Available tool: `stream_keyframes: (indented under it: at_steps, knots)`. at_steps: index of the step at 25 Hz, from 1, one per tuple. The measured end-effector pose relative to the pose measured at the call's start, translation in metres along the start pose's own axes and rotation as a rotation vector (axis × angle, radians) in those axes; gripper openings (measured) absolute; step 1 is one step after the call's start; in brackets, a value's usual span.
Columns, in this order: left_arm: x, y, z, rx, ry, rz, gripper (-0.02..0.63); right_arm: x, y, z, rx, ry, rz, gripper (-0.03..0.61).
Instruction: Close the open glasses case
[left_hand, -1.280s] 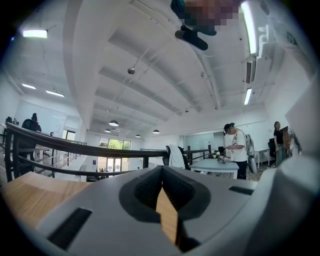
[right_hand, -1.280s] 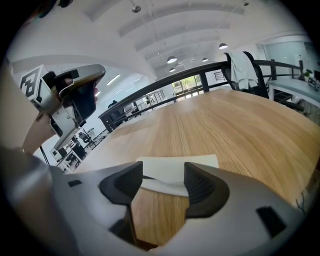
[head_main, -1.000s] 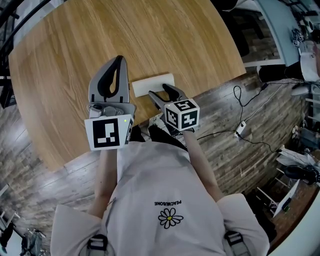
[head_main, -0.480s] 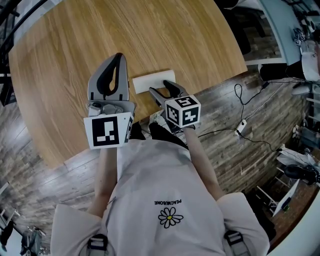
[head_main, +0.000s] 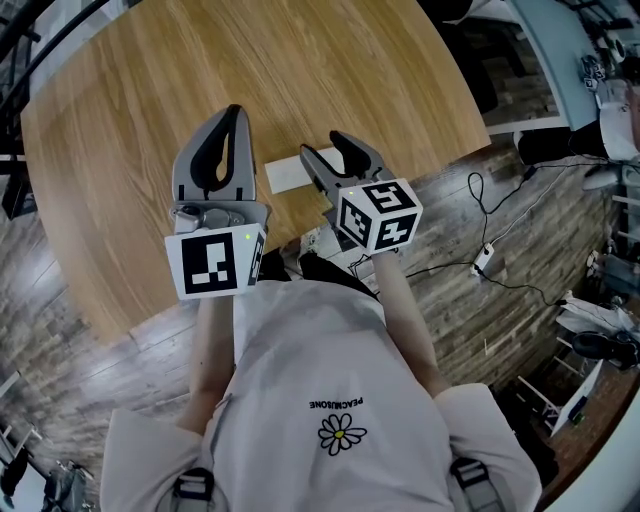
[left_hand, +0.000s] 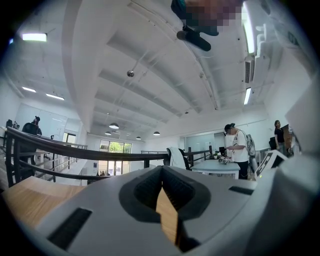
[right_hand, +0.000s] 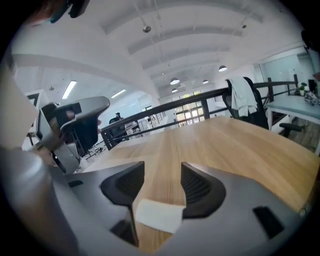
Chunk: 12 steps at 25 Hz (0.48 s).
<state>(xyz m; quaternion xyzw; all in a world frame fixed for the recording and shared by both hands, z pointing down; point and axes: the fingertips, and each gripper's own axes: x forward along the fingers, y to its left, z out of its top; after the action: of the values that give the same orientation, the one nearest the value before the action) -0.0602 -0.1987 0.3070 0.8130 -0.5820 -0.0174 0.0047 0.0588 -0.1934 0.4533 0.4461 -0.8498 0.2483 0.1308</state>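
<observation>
Since the right gripper (head_main: 322, 146) lifted off the glasses case (head_main: 285, 176), its empty jaws wide but narrowing slightly, closing seems done; the left gripper (head_main: 236, 113) sits clamped together.

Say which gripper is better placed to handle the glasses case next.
Probably right. The right gripper hangs over the glasses case, jaws apart, just closing slightly, the case framed between them untouched. The left gripper is shut beside it, aimed elsewhere.

Round wooden table (head_main: 140, 110); plank floor (head_main: 470, 300) with black cable (head_main: 478, 210); black railing (left_hand: 60, 150); office chair (right_hand: 245, 102) draped with white cloth.
</observation>
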Motion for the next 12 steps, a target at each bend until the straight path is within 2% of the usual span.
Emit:
stream_keyframes:
  at_steps: [8,12]
  knots:
    - [-0.002,-0.008,0.033,0.023,-0.054,-0.015,0.017,-0.037,0.024,0.111,-0.105,-0.283,-0.002,0.197]
    - [-0.005,-0.014,0.048,0.026,-0.085,-0.023,0.017,-0.069,0.031,0.145,-0.161,-0.433,-0.073,0.136]
